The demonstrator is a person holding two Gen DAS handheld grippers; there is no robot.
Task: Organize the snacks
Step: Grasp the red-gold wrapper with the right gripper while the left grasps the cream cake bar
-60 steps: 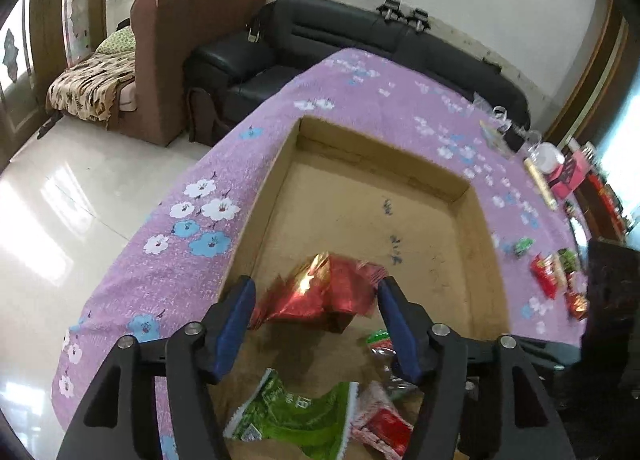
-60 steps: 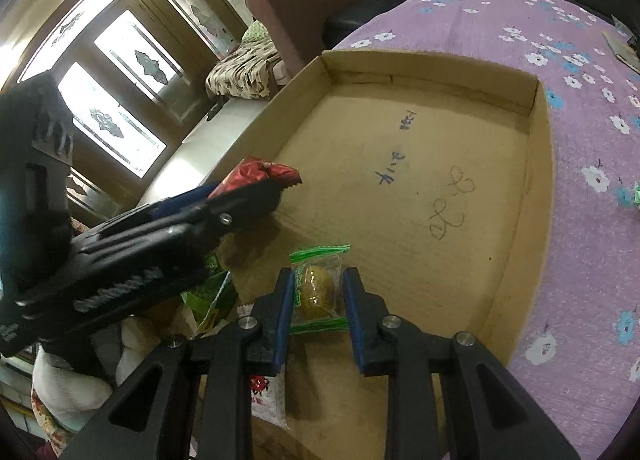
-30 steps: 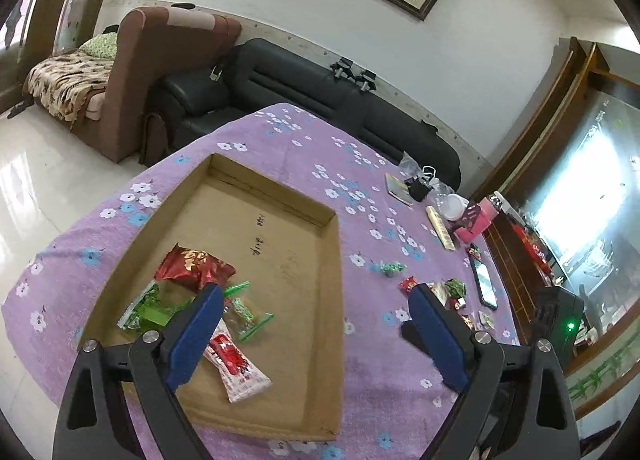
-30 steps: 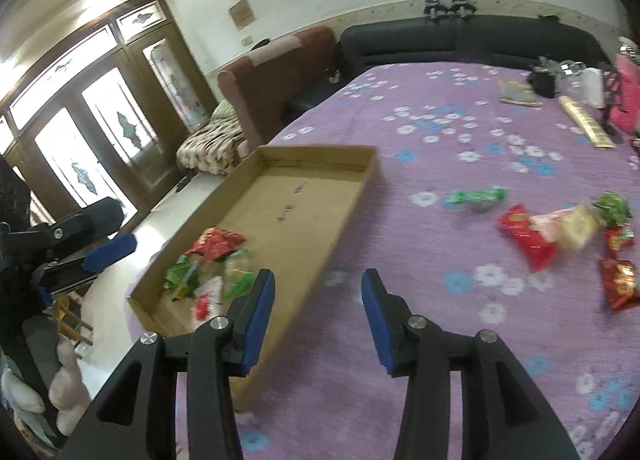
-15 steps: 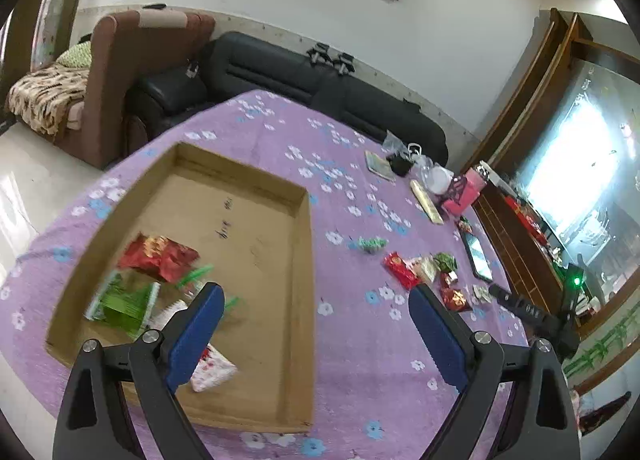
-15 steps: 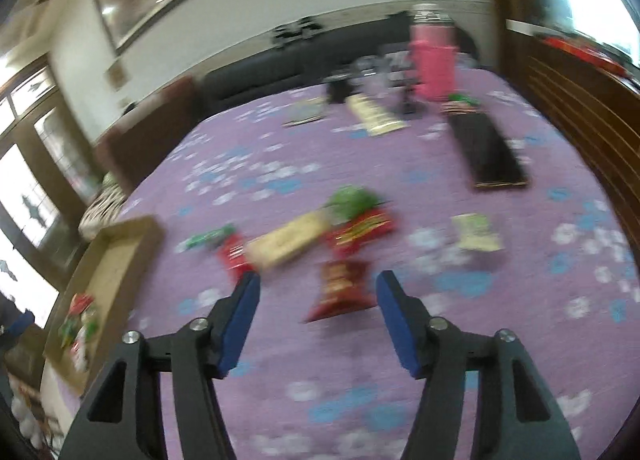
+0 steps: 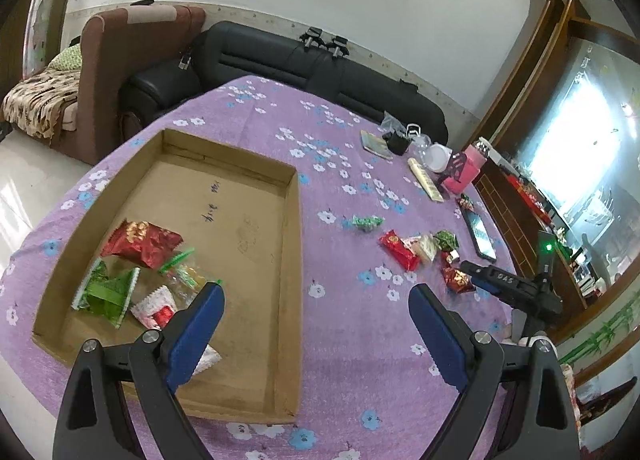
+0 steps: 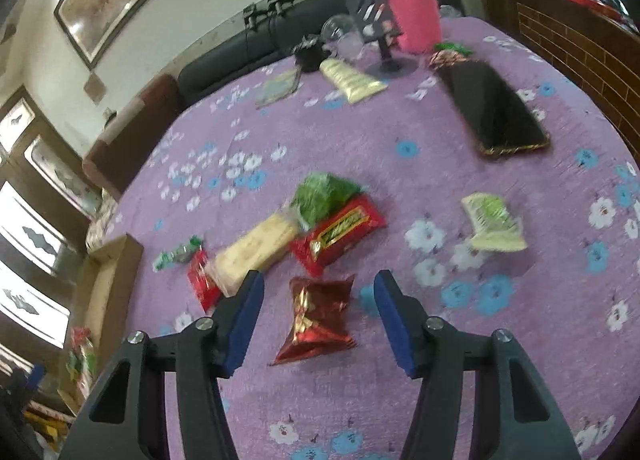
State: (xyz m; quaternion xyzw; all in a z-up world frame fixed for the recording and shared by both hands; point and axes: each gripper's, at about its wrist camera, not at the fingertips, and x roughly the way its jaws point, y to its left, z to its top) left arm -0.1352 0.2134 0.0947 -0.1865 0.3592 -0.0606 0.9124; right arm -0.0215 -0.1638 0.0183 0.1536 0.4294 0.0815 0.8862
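Right gripper (image 8: 318, 316) above purple tablecloth (image 8: 400, 148), jaws apart, recently widened, pads clear of dark red foil packet (image 8: 316, 320) lying between them. Left gripper (image 7: 316, 324) spread wide, empty, near right wall of cardboard box (image 7: 294, 260). Box holds red foil bag (image 7: 140, 242), green packet (image 7: 106, 292), clear candy wrapper (image 7: 186, 274), white-red packet (image 7: 156, 310). Right of box, on cloth: black phone (image 8: 496, 108), red bar (image 8: 340, 234), pale cracker pack (image 8: 256, 250), green wrapper (image 8: 322, 196), pale green sachet (image 8: 494, 222).
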